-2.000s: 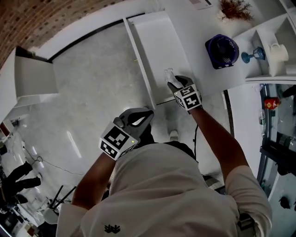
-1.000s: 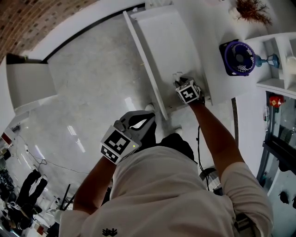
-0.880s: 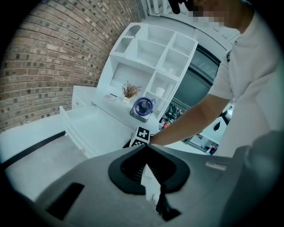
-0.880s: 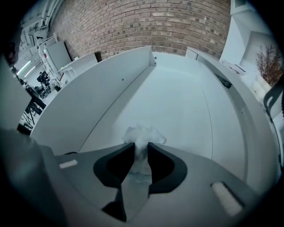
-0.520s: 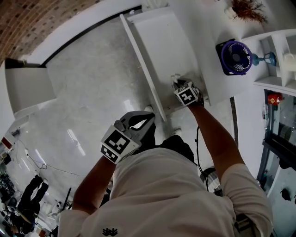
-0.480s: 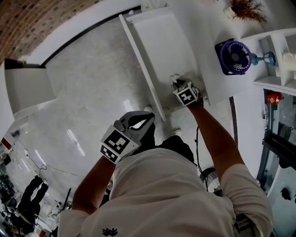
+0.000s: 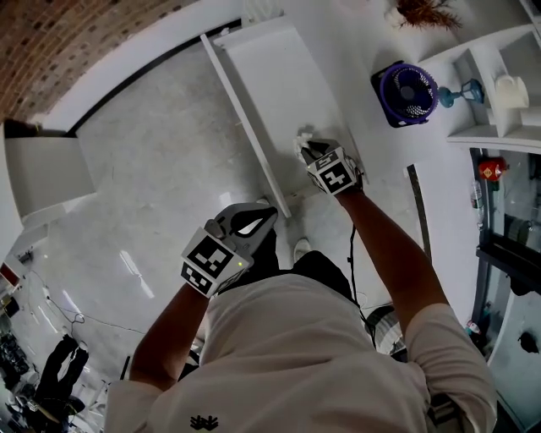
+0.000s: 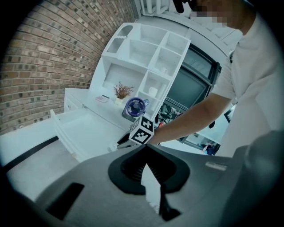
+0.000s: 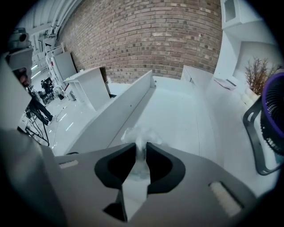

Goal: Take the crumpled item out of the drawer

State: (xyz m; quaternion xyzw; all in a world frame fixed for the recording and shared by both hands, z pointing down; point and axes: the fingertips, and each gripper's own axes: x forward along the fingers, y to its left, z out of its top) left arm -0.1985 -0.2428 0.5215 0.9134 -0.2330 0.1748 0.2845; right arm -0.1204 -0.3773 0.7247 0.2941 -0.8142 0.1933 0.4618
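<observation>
A white crumpled item [image 9: 141,134] sticks up between the fingertips of my right gripper [image 9: 141,147], whose jaws have just been closing and now pinch it. In the head view the right gripper [image 7: 306,150] hangs over the near right corner of the open white drawer [image 7: 279,76], with the crumpled item [image 7: 302,138] lifted off the drawer floor [image 9: 175,113]. My left gripper [image 7: 272,213] is held near my body over the floor, away from the drawer. Its fingertips meet with nothing between them, as the left gripper view shows for the left gripper [image 8: 144,147].
A purple fan [image 7: 407,91] stands on the white counter right of the drawer. A white shelf unit holds a blue glass [image 7: 461,99] and a white cup [image 7: 510,91]. A dried plant [image 7: 423,13] sits further back. A white cabinet [image 7: 46,169] stands at left on the pale floor.
My right gripper has risen from the drawer floor with the crumpled item in its jaws. The left gripper has hardly moved.
</observation>
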